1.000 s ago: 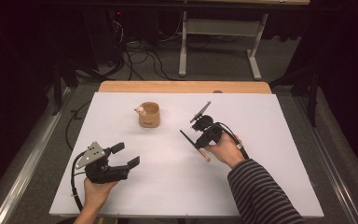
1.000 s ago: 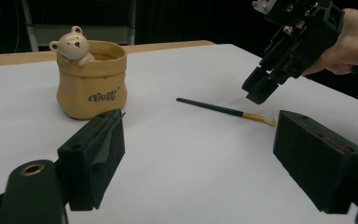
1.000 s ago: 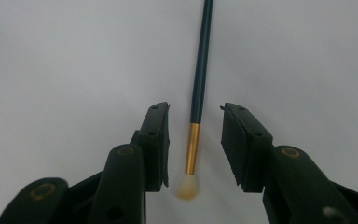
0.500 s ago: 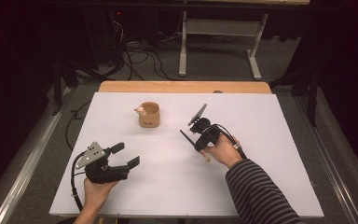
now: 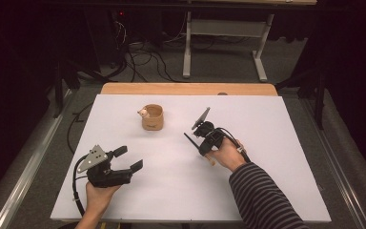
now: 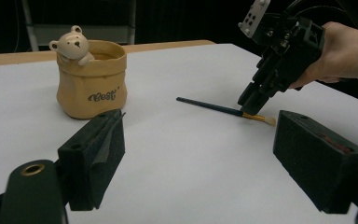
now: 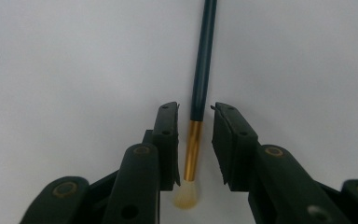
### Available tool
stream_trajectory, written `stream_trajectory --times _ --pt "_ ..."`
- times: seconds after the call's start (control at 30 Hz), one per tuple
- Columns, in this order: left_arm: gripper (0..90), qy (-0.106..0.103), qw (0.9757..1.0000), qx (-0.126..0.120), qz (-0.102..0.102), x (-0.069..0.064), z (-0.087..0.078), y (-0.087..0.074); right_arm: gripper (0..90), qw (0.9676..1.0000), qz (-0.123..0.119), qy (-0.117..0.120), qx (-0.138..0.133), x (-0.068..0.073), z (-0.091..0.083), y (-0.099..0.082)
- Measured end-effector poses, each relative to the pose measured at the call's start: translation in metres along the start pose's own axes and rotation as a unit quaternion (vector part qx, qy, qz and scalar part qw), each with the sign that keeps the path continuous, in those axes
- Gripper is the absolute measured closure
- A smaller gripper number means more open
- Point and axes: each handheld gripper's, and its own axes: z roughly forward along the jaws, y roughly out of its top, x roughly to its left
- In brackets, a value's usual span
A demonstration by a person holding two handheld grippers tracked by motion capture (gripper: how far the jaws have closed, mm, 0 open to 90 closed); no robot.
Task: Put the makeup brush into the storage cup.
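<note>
A paintbrush (image 7: 203, 60) with a dark handle, gold ferrule and pale bristles lies flat on the white table (image 5: 171, 191). My right gripper (image 7: 195, 108) points down at it, and its jaws have just been closing. They flank the ferrule, with a thin gap still showing on the right side. The left gripper view shows the brush (image 6: 209, 106) under the right gripper (image 6: 251, 106). A tan cup (image 5: 152, 118) with a small bear on its rim stands at the back left of the brush (image 5: 190, 140). My left gripper (image 5: 129, 159) rests near the front left, open and holding nothing.
The wooden table edge (image 5: 186, 88) runs behind the white sheet. Beyond it are metal desk legs (image 5: 187, 47) and cables on the floor. In the left gripper view, the cup (image 6: 92, 84) stands ahead of the left gripper (image 6: 200, 140).
The right hand has shifted slightly over the brush and its jaws have drawn closer together. The left hand and the cup have stayed where they were.
</note>
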Motion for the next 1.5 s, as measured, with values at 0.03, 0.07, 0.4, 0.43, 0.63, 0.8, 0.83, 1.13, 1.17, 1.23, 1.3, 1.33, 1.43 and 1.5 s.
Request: stream_trajectory --times 0.03,0.07,0.4,0.43,0.63,0.8,0.83,1.13,1.17,1.23,1.3,1.33,1.43,1.5 --pt "17.3 0.0 1.0 0.0 0.0 0.0 0.0 0.0 73.9 1.0 -0.007 0.0 -0.001 -0.001 0.001 0.0" --pt "17.3 0.0 1.0 0.0 0.0 0.0 0.0 0.0 74.6 1.0 -0.006 -0.002 0.0 -0.001 0.002 0.0" --pt "17.2 0.0 1.0 0.0 0.0 0.0 0.0 0.0 76.9 0.9999 -0.015 -0.002 0.007 -0.002 0.006 0.001" --pt "17.2 0.0 1.0 0.0 0.0 0.0 0.0 0.0 76.9 0.9999 -0.015 -0.002 0.007 -0.002 0.006 0.001" --pt "17.3 0.0 1.0 0.0 0.0 0.0 0.0 0.0 78.8 0.9998 -0.011 -0.003 0.015 -0.002 0.006 0.001" --pt "17.3 0.0 1.0 0.0 0.001 0.0 0.0 0.0 80.1 0.9997 -0.014 -0.003 0.022 -0.002 0.008 0.002" --pt "17.3 0.0 1.0 0.0 0.001 0.0 0.0 0.0 80.1 0.9997 -0.014 -0.003 0.022 -0.002 0.008 0.002" --pt "17.3 0.0 1.0 0.0 0.001 0.0 0.0 0.0 83.3 0.9994 -0.02 -0.009 0.026 -0.001 0.011 0.003" --pt "17.3 0.0 1.0 0.0 0.0 0.0 0.0 0.0 84.2 0.9994 -0.019 -0.01 0.026 0.0 0.011 0.003" --pt "17.3 -0.001 1.0 0.0 0.0 0.0 0.0 0.0 84.7 0.9994 -0.015 -0.01 0.029 0.001 0.011 0.002" --pt "17.3 -0.001 1.0 0.0 0.0 0.0 0.0 0.0 84.8 0.9994 -0.018 -0.011 0.027 0.001 0.011 0.002" --pt "17.3 -0.001 1.0 0.0 0.0 0.0 0.0 0.0 84.8 0.9994 -0.018 -0.011 0.027 0.001 0.011 0.002" --pt "17.3 -0.001 1.0 0.0 0.0 0.0 0.0 0.0 85.2 0.9994 -0.018 -0.011 0.027 0.001 0.011 0.002" --pt "17.2 -0.002 1.0 -0.001 0.0 0.0 0.0 0.0 85.3 0.9995 -0.018 -0.011 0.026 0.001 0.011 0.002"
